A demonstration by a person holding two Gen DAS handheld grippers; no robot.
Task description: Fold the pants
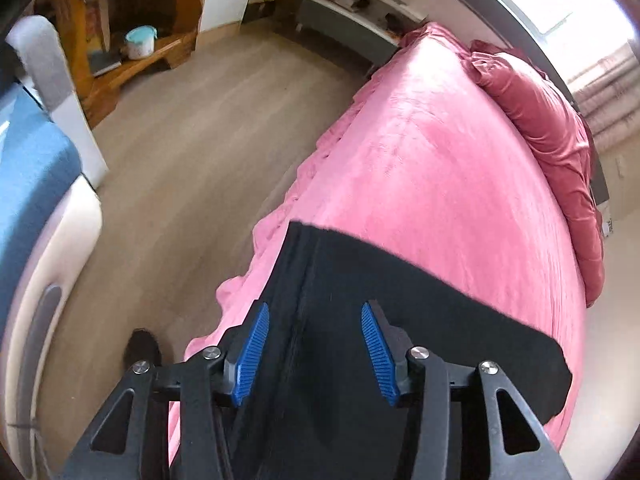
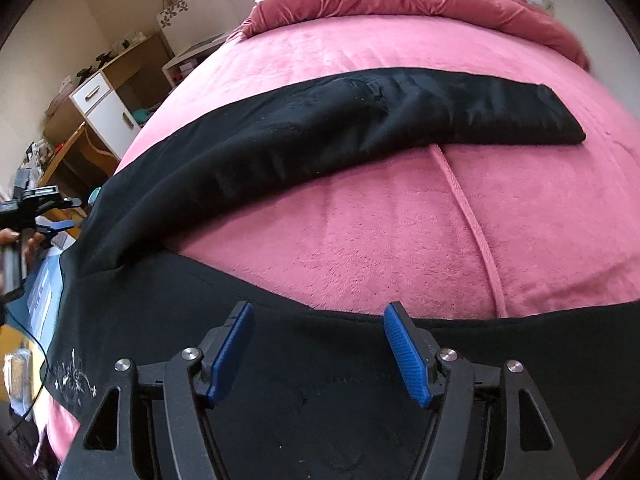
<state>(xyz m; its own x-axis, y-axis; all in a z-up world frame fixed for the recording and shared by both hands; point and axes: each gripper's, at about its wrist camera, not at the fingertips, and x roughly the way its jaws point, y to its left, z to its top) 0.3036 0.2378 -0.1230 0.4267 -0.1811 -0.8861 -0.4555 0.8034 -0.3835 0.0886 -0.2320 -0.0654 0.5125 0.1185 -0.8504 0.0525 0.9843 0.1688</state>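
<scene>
A pair of black fabric pants [image 2: 320, 128] lies spread on a bed covered by a pink plush blanket [image 2: 360, 220]. In the right wrist view one leg stretches across the far part of the bed, its hem end to the right, while the other part of the garment runs along the near edge under the camera; the two meet at the left. A small white floral embroidery [image 2: 76, 372] shows on the near left cloth.

The right gripper [image 2: 318, 354] hangs over the near black cloth with its blue ribbed pads [image 2: 404, 354] apart and nothing pinched between them. The left gripper [image 1: 314, 354] likewise stands with its jaws apart above the pants [image 1: 360, 300], a seam running between the blue pads [image 1: 252, 354] without being clamped.

A crumpled dark pink duvet [image 1: 540, 120] lies along the far side of the bed. To the left, a wooden floor [image 1: 180, 140] and a wooden shelf unit [image 1: 120, 40] are visible.
</scene>
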